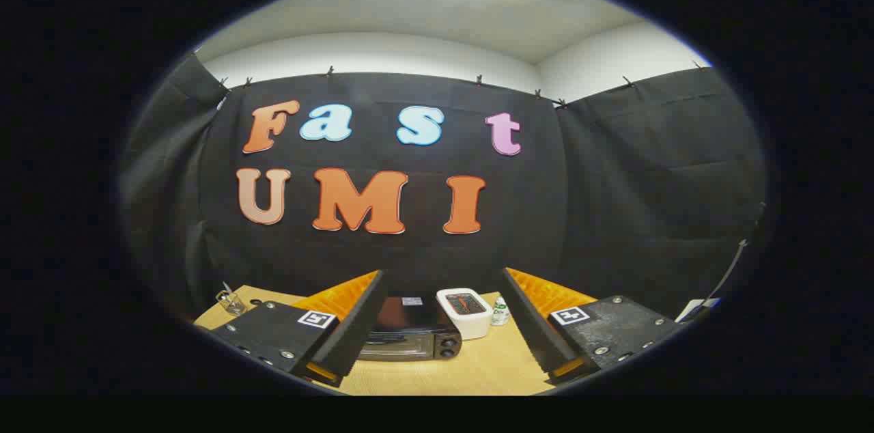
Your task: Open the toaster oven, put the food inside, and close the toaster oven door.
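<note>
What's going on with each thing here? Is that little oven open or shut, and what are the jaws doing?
Gripper: jaws spread wide, holding nothing, well back from the table.
Toaster oven: door shut, standing on the table beyond the jaws.
White box: upright beside the oven, something red and dark on top.
Small bottle: upright, next to the box.

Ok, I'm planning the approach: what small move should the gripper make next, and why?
Probably move forward and down toward the toaster oven: its door looks closed, and the gripper is open with nothing between its fingers, well short of the oven on the table.
</note>
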